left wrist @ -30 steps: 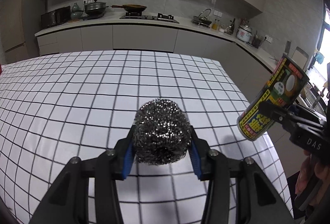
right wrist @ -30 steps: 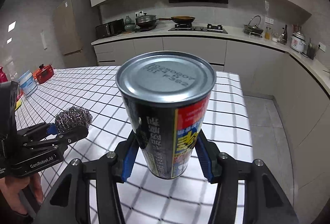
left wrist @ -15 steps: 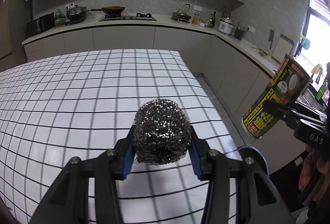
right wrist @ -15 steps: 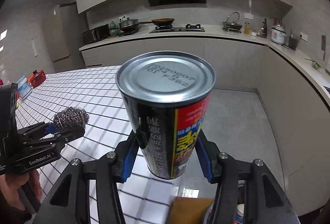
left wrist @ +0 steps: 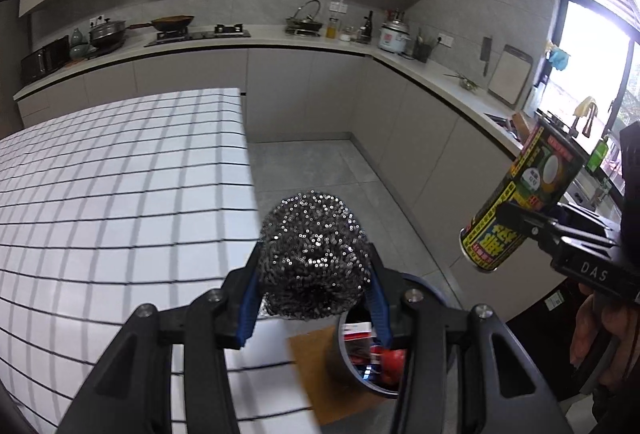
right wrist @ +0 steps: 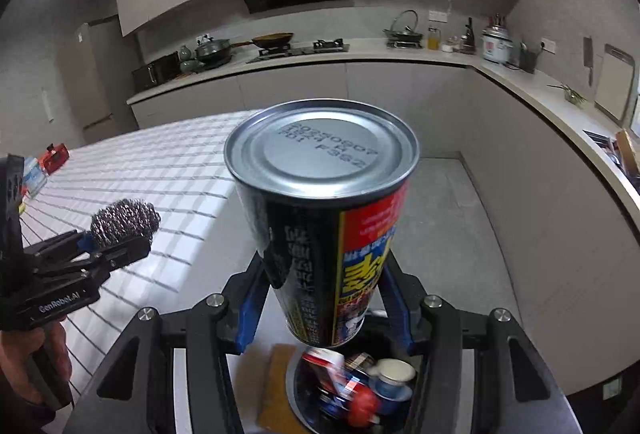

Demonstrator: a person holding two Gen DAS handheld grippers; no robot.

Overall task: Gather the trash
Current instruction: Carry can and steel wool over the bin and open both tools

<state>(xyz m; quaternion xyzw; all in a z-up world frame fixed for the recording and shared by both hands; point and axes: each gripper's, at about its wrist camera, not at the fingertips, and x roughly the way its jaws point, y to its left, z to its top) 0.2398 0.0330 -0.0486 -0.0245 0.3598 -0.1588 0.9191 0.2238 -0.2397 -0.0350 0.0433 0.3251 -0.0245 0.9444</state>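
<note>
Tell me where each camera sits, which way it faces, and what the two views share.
Left wrist view: sits on the left gripper, looking forward and down along its fingers, shut on a steel scrubber; beyond lie the table edge, floor and bin; the right gripper and a hand show.
Right wrist view: sits on the right gripper, facing likewise, shut on a can above the bin; the left gripper and hand show.
Shared: scrubber, can, bin, table, kitchen counter.
</note>
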